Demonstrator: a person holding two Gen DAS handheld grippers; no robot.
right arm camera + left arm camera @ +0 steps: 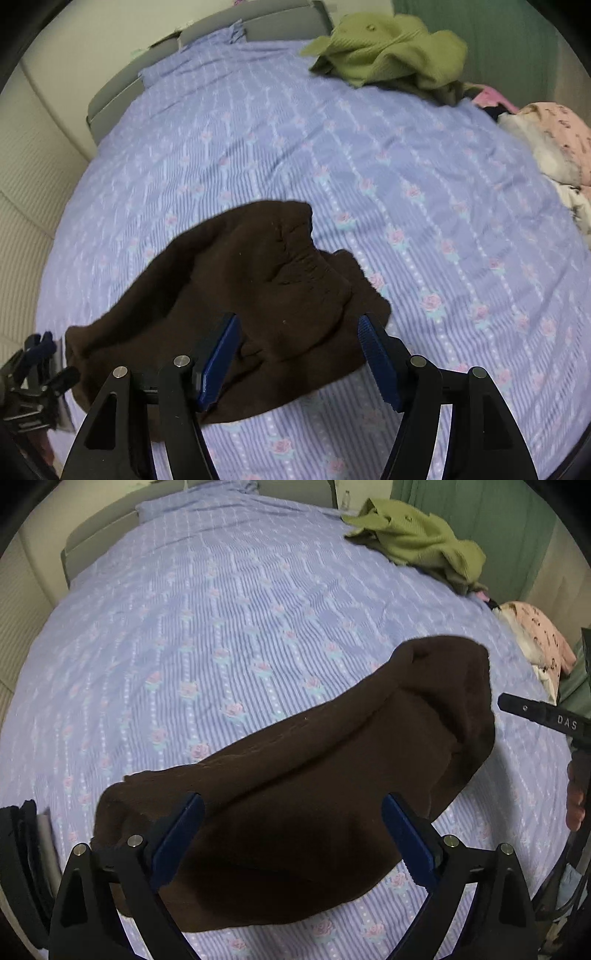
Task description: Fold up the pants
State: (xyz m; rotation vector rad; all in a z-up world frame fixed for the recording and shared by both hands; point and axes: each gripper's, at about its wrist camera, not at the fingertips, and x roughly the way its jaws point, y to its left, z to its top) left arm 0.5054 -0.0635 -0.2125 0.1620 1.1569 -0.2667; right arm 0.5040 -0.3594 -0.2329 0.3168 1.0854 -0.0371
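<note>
Dark brown pants (314, 775) lie folded in a thick bundle on the lilac flowered bedsheet (221, 627). My left gripper (293, 834) is open, its blue pads spread wide just above the near part of the pants, holding nothing. In the right wrist view the same pants (258, 295) lie below my right gripper (299, 354), which is open and empty above their right end. The right gripper's black finger shows at the right edge of the left wrist view (539, 712).
A crumpled green garment (417, 542) lies at the far right of the bed; it also shows in the right wrist view (388, 48). Pink and white patterned clothes (554, 147) are heaped at the right edge. A grey headboard (147, 74) and a cream wall bound the bed's far and left sides.
</note>
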